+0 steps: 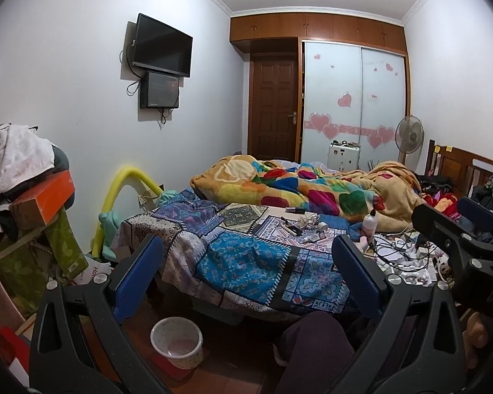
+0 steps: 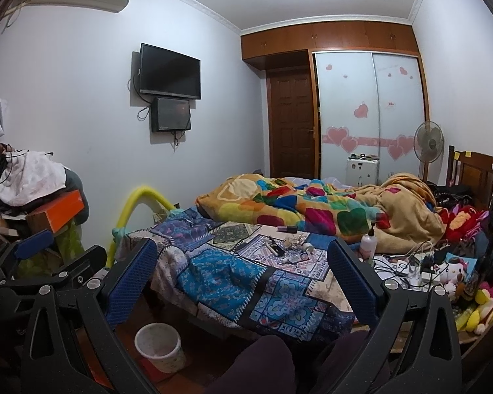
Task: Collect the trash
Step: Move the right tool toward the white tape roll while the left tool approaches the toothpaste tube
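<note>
A small white waste bin [image 1: 176, 341] stands on the floor at the foot of the bed; it also shows in the right wrist view [image 2: 160, 347]. Small litter, a crumpled paper and little tubes [image 1: 304, 225] lie on the patchwork cover [image 1: 240, 262]; the same litter shows in the right wrist view [image 2: 291, 246]. My left gripper [image 1: 246, 269] is open and empty, held above the bed's near end. My right gripper [image 2: 243, 272] is open and empty, beside the left one, which appears at the left of its view [image 2: 49, 262].
A bright blanket [image 2: 312, 210] is heaped further up the bed. A pump bottle [image 2: 368, 241], cables and plush toys [image 2: 453, 272] crowd the right side. A pile of boxes and clothes [image 1: 26, 203] stands at left. My knees [image 2: 263, 364] are below the grippers.
</note>
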The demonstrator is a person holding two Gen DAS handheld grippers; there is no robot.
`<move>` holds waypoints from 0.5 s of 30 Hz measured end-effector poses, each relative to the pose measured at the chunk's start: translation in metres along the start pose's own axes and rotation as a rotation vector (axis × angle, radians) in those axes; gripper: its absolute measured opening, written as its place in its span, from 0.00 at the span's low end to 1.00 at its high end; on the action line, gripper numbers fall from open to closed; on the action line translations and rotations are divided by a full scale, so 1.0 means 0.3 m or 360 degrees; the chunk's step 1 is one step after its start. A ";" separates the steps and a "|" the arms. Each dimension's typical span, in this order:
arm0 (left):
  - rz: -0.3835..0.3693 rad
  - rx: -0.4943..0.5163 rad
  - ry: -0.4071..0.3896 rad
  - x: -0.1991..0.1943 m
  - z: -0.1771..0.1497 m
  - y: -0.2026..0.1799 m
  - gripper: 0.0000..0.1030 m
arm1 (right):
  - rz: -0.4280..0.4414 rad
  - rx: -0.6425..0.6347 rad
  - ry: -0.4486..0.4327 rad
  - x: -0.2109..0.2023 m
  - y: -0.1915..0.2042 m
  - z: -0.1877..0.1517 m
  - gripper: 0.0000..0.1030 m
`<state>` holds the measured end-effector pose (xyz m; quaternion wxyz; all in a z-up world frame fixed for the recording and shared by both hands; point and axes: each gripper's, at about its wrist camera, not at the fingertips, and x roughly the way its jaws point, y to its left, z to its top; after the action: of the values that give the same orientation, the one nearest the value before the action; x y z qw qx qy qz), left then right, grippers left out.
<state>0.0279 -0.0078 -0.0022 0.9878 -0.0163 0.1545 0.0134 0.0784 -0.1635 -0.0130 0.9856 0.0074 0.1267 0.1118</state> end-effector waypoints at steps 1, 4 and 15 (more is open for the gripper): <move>-0.0001 0.0002 0.0009 0.019 0.004 -0.006 1.00 | -0.0004 0.0003 0.0001 0.019 -0.009 0.004 1.00; -0.0010 0.0015 0.0041 0.093 0.015 -0.032 1.00 | -0.0021 0.0022 0.0009 0.071 -0.046 0.010 1.00; -0.0096 -0.0014 0.0214 0.458 0.060 -0.122 1.00 | -0.0163 0.0039 0.0091 0.285 -0.209 0.018 1.00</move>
<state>0.1652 -0.0407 -0.0259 0.9750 -0.0262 0.2200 -0.0167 0.1742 -0.2055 -0.0317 0.9858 0.0098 0.1564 0.0596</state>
